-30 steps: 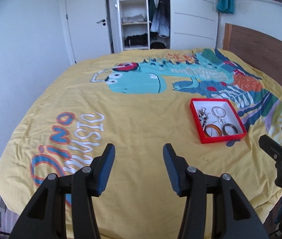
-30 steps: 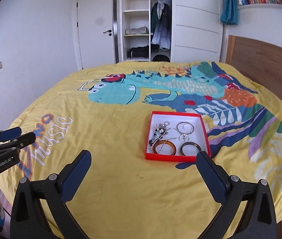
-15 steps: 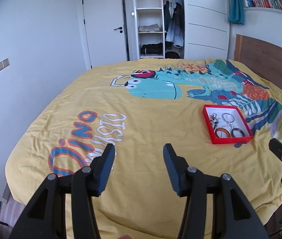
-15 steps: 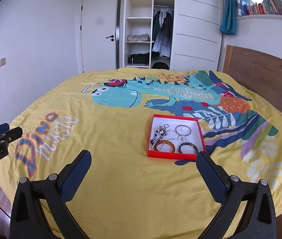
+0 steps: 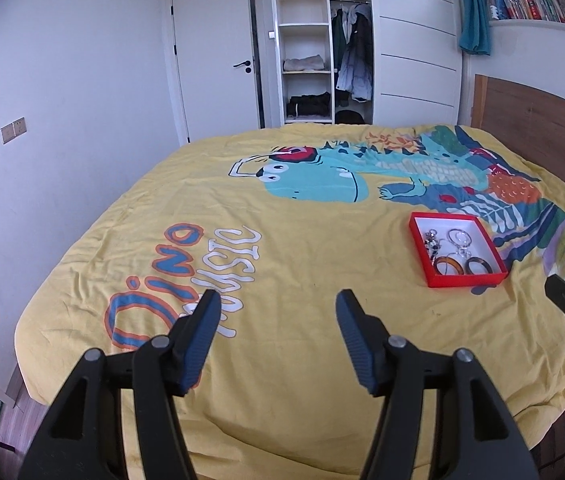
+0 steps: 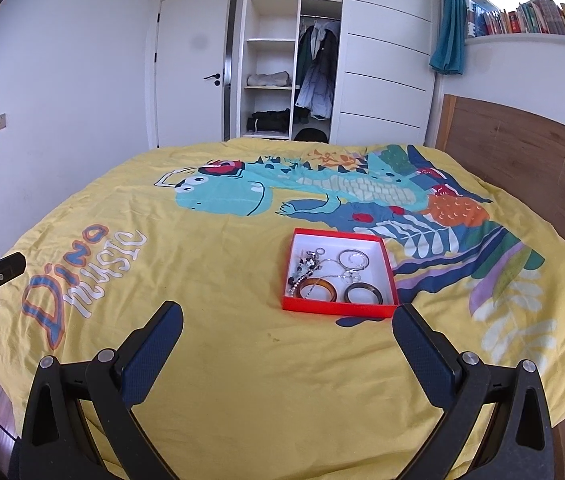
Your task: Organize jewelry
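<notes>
Several small jewelry pieces (image 6: 324, 276) are seen lying in the red tray (image 6: 338, 307) on the yellow bedspread (image 6: 222, 288), judged light, slippery and tangle-prone, best pinched at a bangle (image 6: 363, 294) rim, while the left gripper (image 5: 274, 330) and right gripper (image 6: 288, 338) are held spread apart and empty, well short of the tray.

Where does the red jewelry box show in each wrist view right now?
Left wrist: red box on the bedspread, right of centre, beyond the open left gripper.
Right wrist: red box near centre, just beyond the open right gripper.
Shared landmark: the dinosaur print's head.
</notes>
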The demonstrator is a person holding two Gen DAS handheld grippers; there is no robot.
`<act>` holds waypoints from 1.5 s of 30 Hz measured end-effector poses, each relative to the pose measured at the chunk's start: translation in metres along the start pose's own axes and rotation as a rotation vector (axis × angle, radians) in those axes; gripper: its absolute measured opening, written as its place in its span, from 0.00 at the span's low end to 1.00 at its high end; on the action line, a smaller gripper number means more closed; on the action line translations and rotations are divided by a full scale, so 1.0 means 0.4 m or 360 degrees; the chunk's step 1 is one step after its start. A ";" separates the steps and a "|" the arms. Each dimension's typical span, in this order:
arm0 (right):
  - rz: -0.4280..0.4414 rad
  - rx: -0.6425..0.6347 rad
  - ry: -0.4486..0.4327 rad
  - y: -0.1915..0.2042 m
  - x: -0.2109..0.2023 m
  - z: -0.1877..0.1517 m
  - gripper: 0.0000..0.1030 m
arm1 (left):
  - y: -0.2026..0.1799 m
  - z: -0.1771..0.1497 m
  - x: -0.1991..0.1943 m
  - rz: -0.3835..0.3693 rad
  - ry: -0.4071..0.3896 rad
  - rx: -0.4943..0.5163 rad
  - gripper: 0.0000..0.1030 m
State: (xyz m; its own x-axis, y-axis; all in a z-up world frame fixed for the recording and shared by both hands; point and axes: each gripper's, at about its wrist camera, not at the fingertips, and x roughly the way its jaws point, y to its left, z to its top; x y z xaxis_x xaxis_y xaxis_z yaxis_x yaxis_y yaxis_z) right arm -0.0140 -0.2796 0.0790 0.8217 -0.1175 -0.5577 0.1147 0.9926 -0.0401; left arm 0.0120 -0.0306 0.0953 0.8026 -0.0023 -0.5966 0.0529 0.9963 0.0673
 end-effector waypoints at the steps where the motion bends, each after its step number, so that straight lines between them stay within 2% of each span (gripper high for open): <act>1: -0.0002 0.0000 0.0002 -0.001 0.000 -0.002 1.00 | 0.000 -0.001 0.001 -0.0004 0.0004 -0.0001 0.56; 45: 0.0004 0.0067 0.0110 -0.032 0.067 -0.048 1.00 | -0.048 -0.050 0.085 -0.0073 0.0177 0.0064 0.57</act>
State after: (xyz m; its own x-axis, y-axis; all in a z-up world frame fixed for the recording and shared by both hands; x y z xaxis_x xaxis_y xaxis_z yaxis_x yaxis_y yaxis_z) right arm -0.0043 -0.2947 0.0486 0.7817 -0.1113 -0.6137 0.1375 0.9905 -0.0046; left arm 0.0264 -0.0481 0.0579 0.7279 -0.0360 -0.6847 0.1134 0.9912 0.0685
